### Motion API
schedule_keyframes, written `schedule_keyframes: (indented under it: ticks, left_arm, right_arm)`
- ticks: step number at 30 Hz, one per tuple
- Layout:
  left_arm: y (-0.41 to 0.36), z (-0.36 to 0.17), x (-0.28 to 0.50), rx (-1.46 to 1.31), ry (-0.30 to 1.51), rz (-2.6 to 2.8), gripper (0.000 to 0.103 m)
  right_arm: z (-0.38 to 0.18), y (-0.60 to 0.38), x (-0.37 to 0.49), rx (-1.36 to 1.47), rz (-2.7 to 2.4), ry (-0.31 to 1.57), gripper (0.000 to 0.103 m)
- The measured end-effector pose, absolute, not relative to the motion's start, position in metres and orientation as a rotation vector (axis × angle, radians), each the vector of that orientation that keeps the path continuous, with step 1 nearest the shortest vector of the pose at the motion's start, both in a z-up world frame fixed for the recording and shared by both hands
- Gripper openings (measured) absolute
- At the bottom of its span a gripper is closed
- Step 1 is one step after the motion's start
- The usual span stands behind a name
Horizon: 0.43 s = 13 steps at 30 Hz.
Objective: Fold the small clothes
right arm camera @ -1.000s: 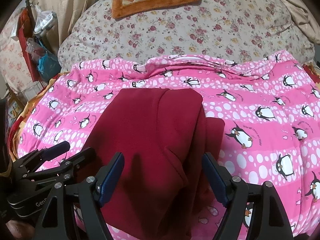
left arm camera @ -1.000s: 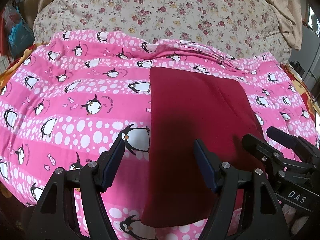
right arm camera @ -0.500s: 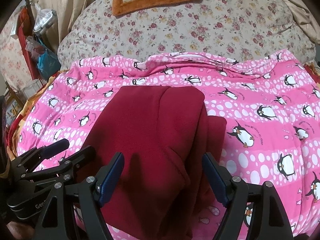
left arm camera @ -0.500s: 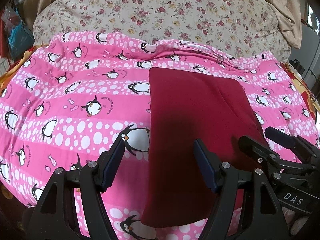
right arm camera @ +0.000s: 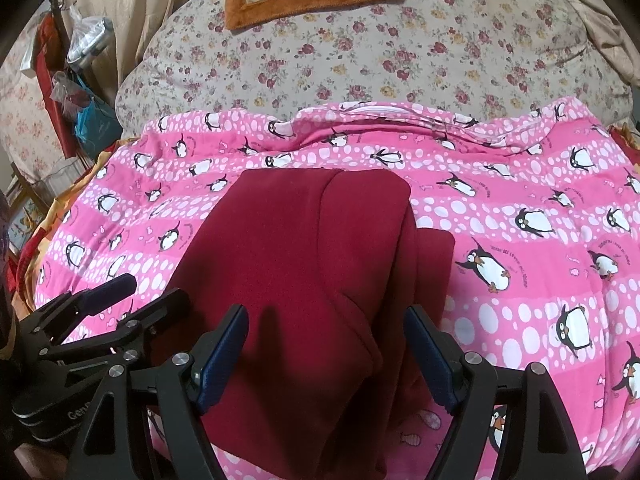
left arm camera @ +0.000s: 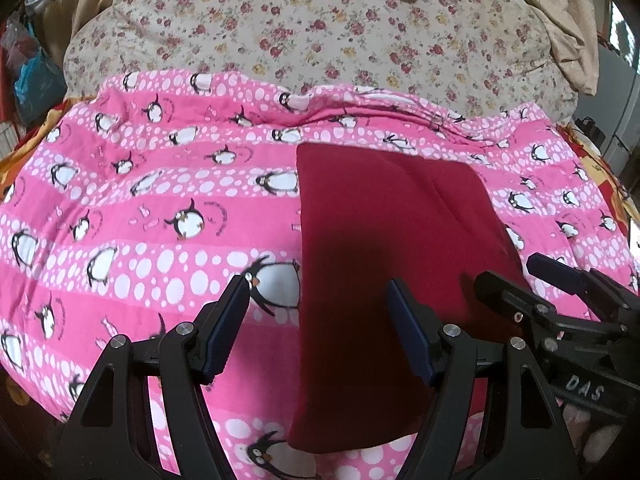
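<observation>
Dark red garment (right arm camera: 296, 280) lies folded on a pink penguin blanket (left arm camera: 140, 208), under my left gripper (left arm camera: 316, 312) and right gripper (right arm camera: 326, 344), both wide open and empty. It looks soft, light, floppy; I judge the near hem the best hold. Flowered bedding (right arm camera: 360, 52) lies beyond.

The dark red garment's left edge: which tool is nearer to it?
Left. The left tool straddles that edge of the dark red garment; the right tool hovers over its right-hand folds.
</observation>
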<state>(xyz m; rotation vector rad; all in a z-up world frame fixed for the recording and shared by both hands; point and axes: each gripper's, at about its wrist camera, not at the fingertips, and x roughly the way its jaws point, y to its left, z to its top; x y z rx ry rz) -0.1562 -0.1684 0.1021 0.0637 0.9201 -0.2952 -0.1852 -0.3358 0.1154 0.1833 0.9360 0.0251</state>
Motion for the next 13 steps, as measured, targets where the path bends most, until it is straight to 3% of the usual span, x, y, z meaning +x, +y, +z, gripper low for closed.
schedule_keyframes:
  ticks: [13]
  left_arm:
    - [-0.157, 0.119, -0.145, 0.06, 0.895, -0.272, 0.071]
  right_arm:
    - [0.125, -0.364, -0.18, 0.233, -0.03, 0.915, 0.078]
